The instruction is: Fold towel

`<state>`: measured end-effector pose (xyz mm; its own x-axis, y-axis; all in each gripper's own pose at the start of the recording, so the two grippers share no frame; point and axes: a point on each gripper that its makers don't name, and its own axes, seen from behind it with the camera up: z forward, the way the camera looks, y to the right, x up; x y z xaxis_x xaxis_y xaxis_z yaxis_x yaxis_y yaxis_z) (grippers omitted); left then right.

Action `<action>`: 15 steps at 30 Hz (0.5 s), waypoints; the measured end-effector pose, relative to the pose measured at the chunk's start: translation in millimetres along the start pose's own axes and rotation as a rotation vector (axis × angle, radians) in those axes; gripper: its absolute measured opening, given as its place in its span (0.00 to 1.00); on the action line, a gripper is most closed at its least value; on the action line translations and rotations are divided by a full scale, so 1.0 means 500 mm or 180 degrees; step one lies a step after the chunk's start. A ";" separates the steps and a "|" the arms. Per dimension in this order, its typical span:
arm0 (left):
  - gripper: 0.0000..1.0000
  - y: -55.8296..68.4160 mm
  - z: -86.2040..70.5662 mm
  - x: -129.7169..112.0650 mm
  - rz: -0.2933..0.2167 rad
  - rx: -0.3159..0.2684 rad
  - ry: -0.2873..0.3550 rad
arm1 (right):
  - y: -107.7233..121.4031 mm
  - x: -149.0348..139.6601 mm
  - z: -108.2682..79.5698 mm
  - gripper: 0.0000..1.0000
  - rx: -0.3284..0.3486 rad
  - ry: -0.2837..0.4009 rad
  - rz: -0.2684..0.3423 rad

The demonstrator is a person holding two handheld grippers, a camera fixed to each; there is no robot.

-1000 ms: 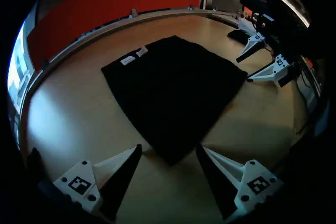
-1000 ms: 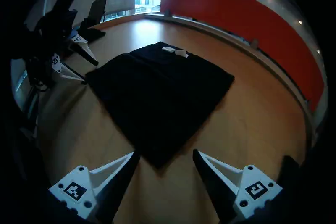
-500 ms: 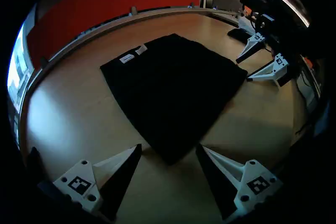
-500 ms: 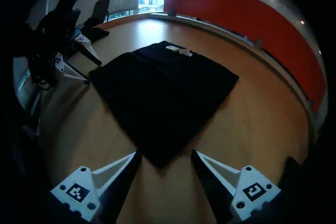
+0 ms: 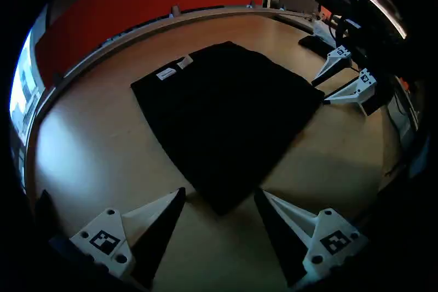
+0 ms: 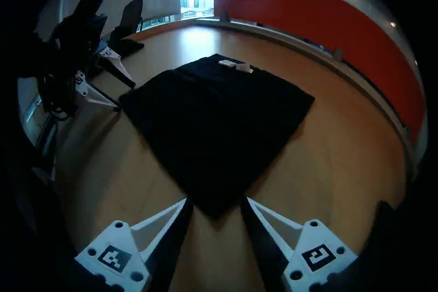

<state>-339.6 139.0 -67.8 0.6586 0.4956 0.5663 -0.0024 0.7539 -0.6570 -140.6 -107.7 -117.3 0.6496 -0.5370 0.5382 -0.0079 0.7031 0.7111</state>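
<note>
Pale wooden surface (image 5: 93,144) stretches out under me, backed by a long red wall panel (image 5: 148,1). On it the black rectangular towel (image 5: 230,111) lies spread flat and smooth, with two small white tags (image 5: 166,74) at its far edge. From each claw it looks like a diamond, one corner pointing at me. My left claw (image 5: 219,193) is spread wide, the near corner lying between its fingertips; I cannot tell whether they touch the cloth. In the right gripper view, my right claw (image 6: 216,201) stands parted more narrowly on either side of another towel (image 6: 219,127) corner, not pinching it. Each claw shows in the other's view, at a side corner.
</note>
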 end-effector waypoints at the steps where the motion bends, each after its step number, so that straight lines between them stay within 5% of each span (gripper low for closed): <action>1: 0.89 0.000 0.000 0.000 -0.0003 0.0001 -0.0005 | 0.001 0.000 0.000 0.61 -0.0002 0.0001 0.0003; 10: 0.75 0.008 0.000 0.001 0.0006 -0.0005 -0.0032 | 0.002 -0.001 0.000 0.37 -0.0001 0.0000 0.0007; 15: 0.53 0.011 0.000 0.004 0.0003 0.0000 -0.0053 | 0.004 -0.001 -0.001 0.29 -0.0003 -0.0002 0.0021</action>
<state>-338.0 144.3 -70.2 0.6459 0.5035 0.5739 -0.0029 0.7533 -0.6576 -140.6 -105.5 -116.4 0.6491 -0.5326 0.5431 -0.0115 0.7070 0.7071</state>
